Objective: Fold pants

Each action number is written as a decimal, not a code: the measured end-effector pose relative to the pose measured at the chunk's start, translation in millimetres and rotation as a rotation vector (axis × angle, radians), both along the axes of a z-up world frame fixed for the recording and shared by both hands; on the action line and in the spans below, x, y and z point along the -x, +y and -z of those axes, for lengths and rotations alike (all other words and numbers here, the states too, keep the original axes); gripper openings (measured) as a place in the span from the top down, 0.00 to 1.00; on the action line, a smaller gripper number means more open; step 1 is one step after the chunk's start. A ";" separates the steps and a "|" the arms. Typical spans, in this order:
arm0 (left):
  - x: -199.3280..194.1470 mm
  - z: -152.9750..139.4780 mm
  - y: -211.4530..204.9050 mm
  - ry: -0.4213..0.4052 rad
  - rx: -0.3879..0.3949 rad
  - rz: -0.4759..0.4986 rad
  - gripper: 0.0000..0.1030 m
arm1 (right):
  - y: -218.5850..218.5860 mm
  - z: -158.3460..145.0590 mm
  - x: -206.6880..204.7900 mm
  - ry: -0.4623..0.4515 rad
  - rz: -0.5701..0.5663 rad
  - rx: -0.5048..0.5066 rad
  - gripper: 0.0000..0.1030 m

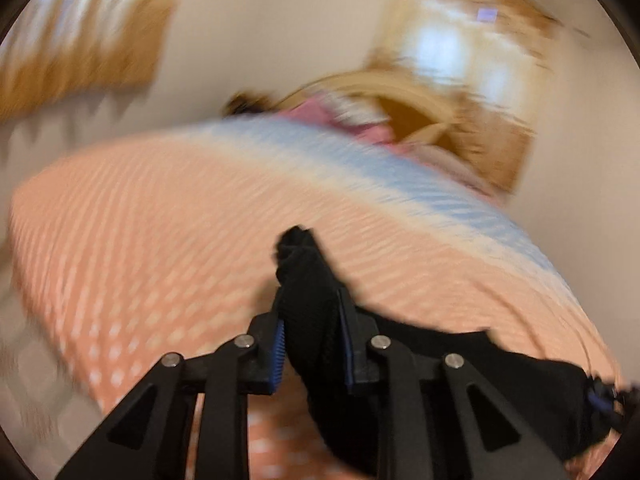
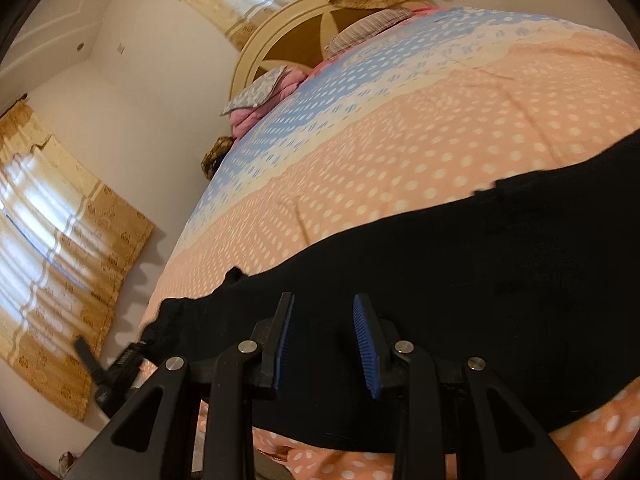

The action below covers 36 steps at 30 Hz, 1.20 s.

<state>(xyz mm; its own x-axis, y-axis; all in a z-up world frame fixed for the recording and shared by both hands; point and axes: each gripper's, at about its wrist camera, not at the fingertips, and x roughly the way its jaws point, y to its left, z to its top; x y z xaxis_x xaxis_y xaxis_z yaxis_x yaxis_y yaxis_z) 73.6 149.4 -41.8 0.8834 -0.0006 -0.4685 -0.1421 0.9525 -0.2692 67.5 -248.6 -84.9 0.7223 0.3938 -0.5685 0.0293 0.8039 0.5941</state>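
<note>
The black pants point(image 2: 460, 264) lie across the near part of the bed, on a peach polka-dot bedspread point(image 2: 400, 152). My left gripper point(image 1: 312, 316) is shut on a bunched end of the pants point(image 1: 308, 280), which rise between its blue pads and trail off to the right. The left wrist view is motion-blurred. My right gripper point(image 2: 324, 320) is open just above the pants, its blue-padded fingers point(image 2: 364, 340) apart with nothing between them. The left gripper point(image 2: 108, 368) also shows at the pants' left end in the right wrist view.
The bedspread has a blue dotted band point(image 2: 280, 120) further up. Pillows and a pink blanket point(image 2: 264, 96) lie by the round cream headboard point(image 2: 256, 52). Golden curtains point(image 2: 52, 264) hang on the left wall. The bed's left edge point(image 2: 168, 264) drops to the floor.
</note>
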 end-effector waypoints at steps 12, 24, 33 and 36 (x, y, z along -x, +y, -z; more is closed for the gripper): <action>13.7 -41.7 -189.0 -0.182 -0.104 0.661 0.77 | -69.9 -7.9 36.1 -0.015 0.163 -0.027 0.69; 23.4 5.7 -252.4 -0.101 -0.261 0.806 0.77 | -80.8 9.2 40.3 -0.020 0.101 -0.248 0.39; 36.5 13.1 -263.6 -0.124 -0.293 0.802 0.77 | -34.8 7.2 -8.9 0.031 -0.077 -0.282 0.38; 37.4 15.6 -264.5 -0.119 -0.290 0.806 0.77 | -22.4 11.5 -23.7 0.061 -0.106 -0.297 0.38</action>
